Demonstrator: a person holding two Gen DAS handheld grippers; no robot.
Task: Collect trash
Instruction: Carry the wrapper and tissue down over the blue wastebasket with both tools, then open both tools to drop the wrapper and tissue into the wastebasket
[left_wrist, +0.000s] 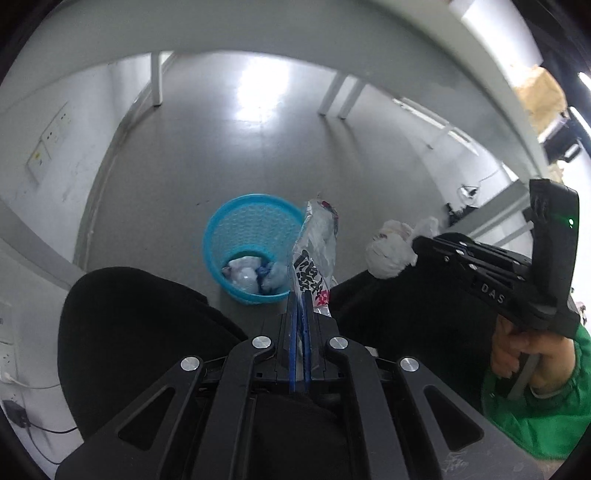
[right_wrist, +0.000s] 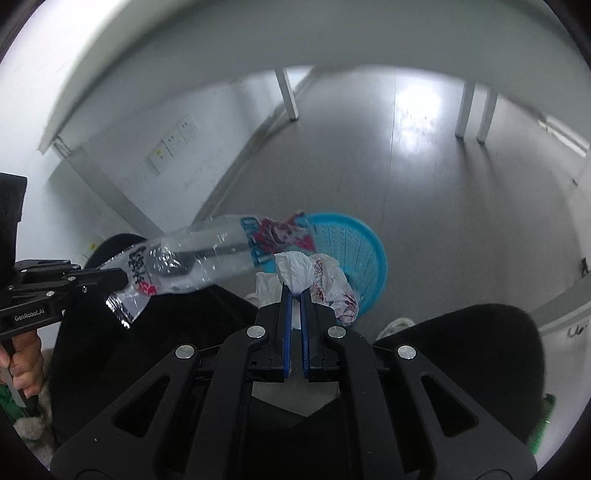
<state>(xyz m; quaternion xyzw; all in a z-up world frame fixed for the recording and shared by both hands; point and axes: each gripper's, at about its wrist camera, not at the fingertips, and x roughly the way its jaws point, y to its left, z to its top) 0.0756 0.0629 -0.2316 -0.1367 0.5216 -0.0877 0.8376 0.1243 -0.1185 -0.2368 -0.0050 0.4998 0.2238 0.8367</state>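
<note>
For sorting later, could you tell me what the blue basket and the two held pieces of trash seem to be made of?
Blue basket: likely moulded plastic, glossy, with a lattice wall.
Wrapper in the left gripper: thin clear plastic film, shiny, printed, creased.
Wad in the right gripper: probably crumpled tissue or soft paper, matte white.

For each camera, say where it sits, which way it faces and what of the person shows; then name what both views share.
Left wrist: sits on the left gripper, facing down at the floor and blue bin; it grips a clear wrapper. Right hand, green sleeve and black-clad knees show.
Right wrist: sits on the right gripper, facing down at the bin; it grips crumpled paper. Left hand and knees show.
Shared: bin, wrapper, paper, the table above.
</note>
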